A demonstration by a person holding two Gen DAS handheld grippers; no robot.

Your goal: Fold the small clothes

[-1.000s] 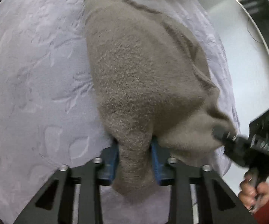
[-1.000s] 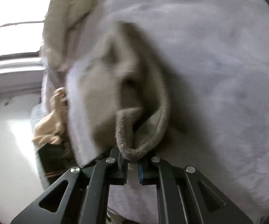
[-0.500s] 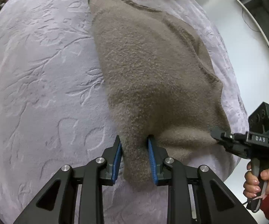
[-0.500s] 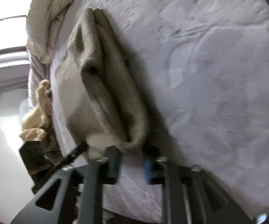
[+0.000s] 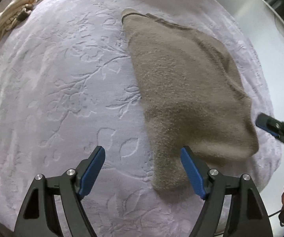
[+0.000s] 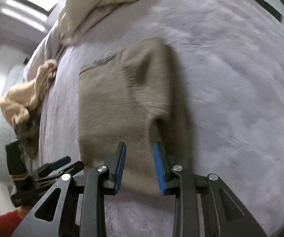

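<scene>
A fuzzy taupe knitted garment [image 5: 183, 90] is lying flat, folded, on the pale lilac embossed bedspread [image 5: 63, 83], filling the centre and right of the left wrist view and the middle of the right wrist view [image 6: 122, 102]; the left gripper [image 5: 142, 169] is hovering at the bottom of the frame with its blue-padded jaws spread wide, empty, one pad just beside the garment's narrow lower flap; the right gripper [image 6: 139, 165] is also standing released, its jaws parted over the near edge of the cloth without pinching it, and in the left view it is showing at the right edge [image 5: 276, 128]; a crumpled beige cloth [image 6: 29, 98] is waiting at the left of the right view; judging by this, a fold is being finished and let go; the next move is probably calling for a fresh pinch on two corners of the near edge to double the piece again, or for smoothing it.
</scene>
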